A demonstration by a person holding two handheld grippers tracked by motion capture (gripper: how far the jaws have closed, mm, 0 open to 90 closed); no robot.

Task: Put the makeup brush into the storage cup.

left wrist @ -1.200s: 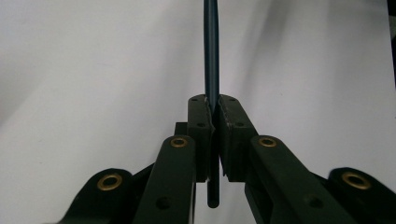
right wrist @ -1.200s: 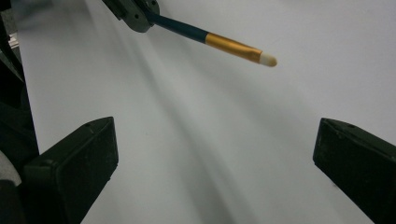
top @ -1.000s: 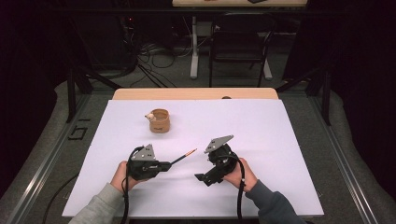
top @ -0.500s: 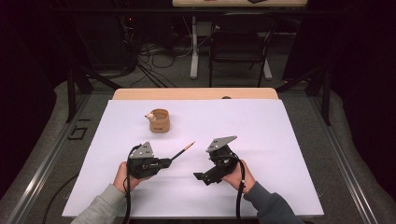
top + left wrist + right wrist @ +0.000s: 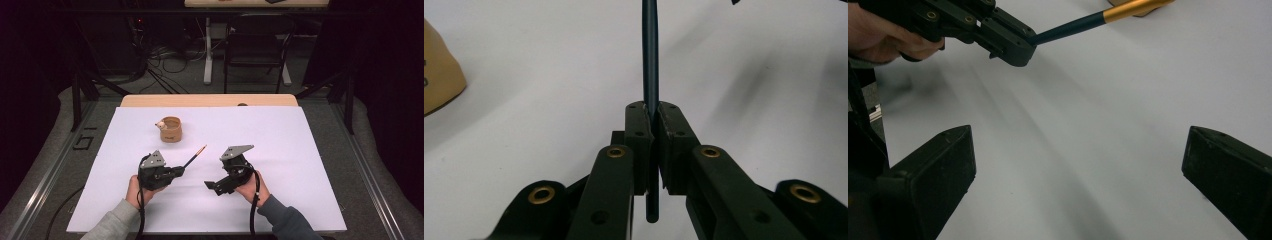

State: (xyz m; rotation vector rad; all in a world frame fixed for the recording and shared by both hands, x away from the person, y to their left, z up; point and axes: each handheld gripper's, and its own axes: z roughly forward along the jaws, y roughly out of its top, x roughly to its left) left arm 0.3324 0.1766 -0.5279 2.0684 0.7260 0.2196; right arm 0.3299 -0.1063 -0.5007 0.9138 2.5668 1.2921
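White-covered table (image 5: pixel 300 150): left hand-held gripper (image 5: pixel 652 117) is clamped on a thin dark-blue brush with a gold ferrule (image 5: pixel 196 155), low over the table. Light, stiff, slick; grip mid-handle. Right hand-held gripper (image 5: pixel 1078 170) gapes wide, empty.

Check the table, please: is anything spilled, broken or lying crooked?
Nothing stands out. The brown cup stands upright on the white table, and the left gripper holds the paintbrush firmly.

I work in a lab-like recording room: a white-covered counter (image 5: pixel 280 150) ringed by black curtains (image 5: pixel 380 75), with loose cables (image 5: pixel 170 55) on the floor.
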